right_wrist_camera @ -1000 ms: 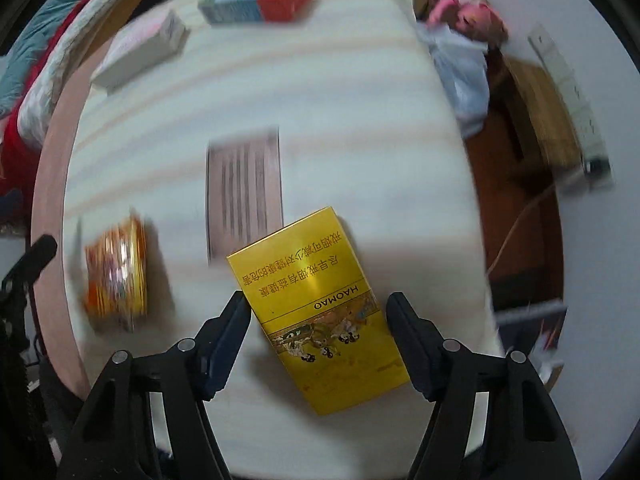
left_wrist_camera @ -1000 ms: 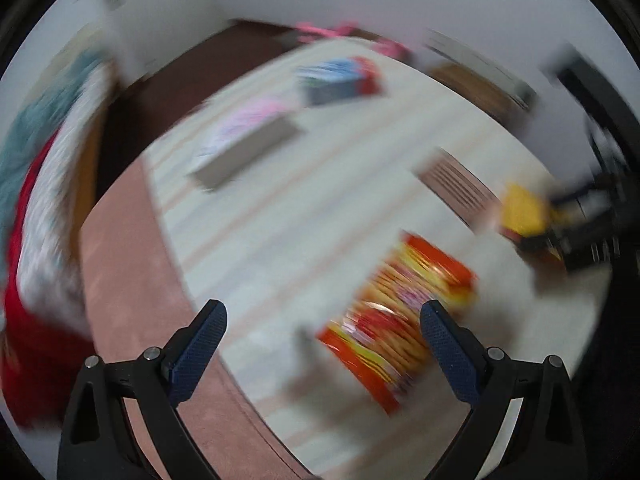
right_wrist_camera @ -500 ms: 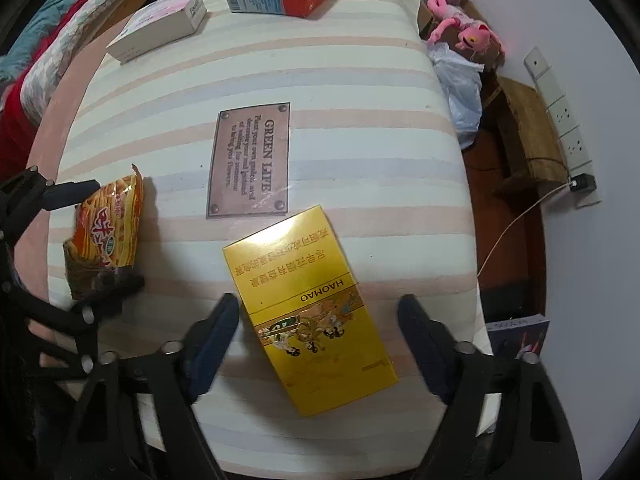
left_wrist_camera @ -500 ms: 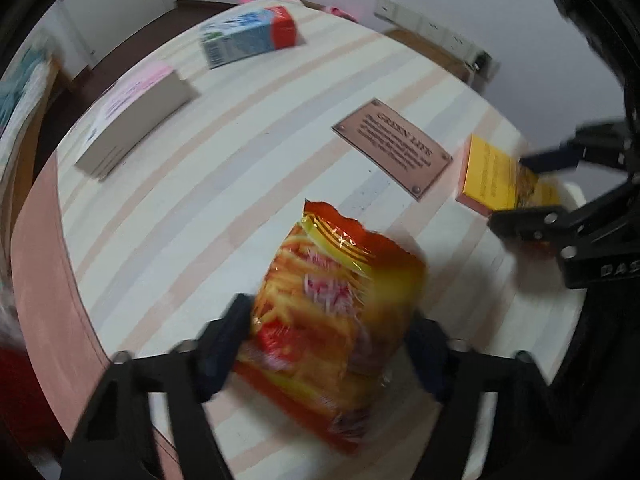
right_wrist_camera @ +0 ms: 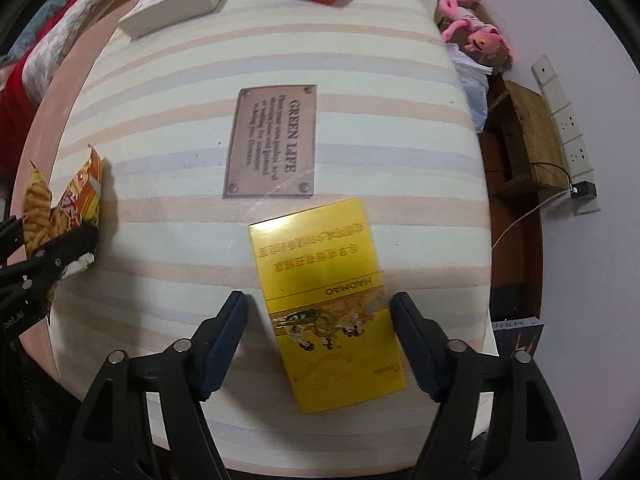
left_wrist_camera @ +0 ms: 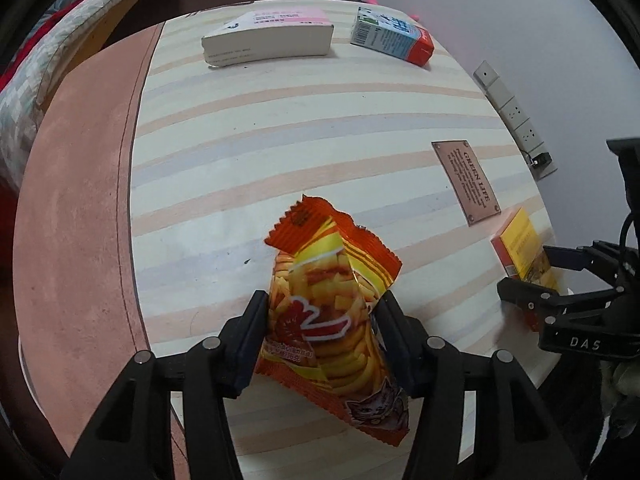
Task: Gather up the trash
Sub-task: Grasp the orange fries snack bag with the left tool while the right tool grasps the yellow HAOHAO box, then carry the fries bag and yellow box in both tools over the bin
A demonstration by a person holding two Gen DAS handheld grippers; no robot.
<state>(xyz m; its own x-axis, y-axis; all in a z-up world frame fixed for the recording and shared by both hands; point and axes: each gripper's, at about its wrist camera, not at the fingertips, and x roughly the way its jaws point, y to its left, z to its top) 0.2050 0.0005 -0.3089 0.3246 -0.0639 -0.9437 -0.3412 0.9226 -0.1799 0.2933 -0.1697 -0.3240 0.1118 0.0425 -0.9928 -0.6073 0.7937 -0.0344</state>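
My left gripper (left_wrist_camera: 322, 320) is shut on an orange snack bag (left_wrist_camera: 332, 292), its jaws pressing both sides; the bag also shows at the left of the right wrist view (right_wrist_camera: 60, 200). My right gripper (right_wrist_camera: 320, 336) is open, its jaws on either side of a yellow cigarette box (right_wrist_camera: 324, 296) that lies flat on the striped table (right_wrist_camera: 360, 60); a gap shows on the left side. The box also shows in the left wrist view (left_wrist_camera: 524, 248). A white and pink box (left_wrist_camera: 268, 38) and a blue and red carton (left_wrist_camera: 392, 38) lie at the far side.
A brown "GREEN LIFE" plaque (right_wrist_camera: 272, 140) is fixed to the table's middle. A pink band (left_wrist_camera: 80, 200) edges the table. A pink plush toy (right_wrist_camera: 472, 32), a plastic bag, a wooden stool (right_wrist_camera: 528, 132) and a power strip (right_wrist_camera: 564, 108) are beyond the right edge.
My left gripper moved onto the snack bag and closed on it. My right gripper stayed around the yellow box, which now lies straighter between the jaws, and narrowed a little.
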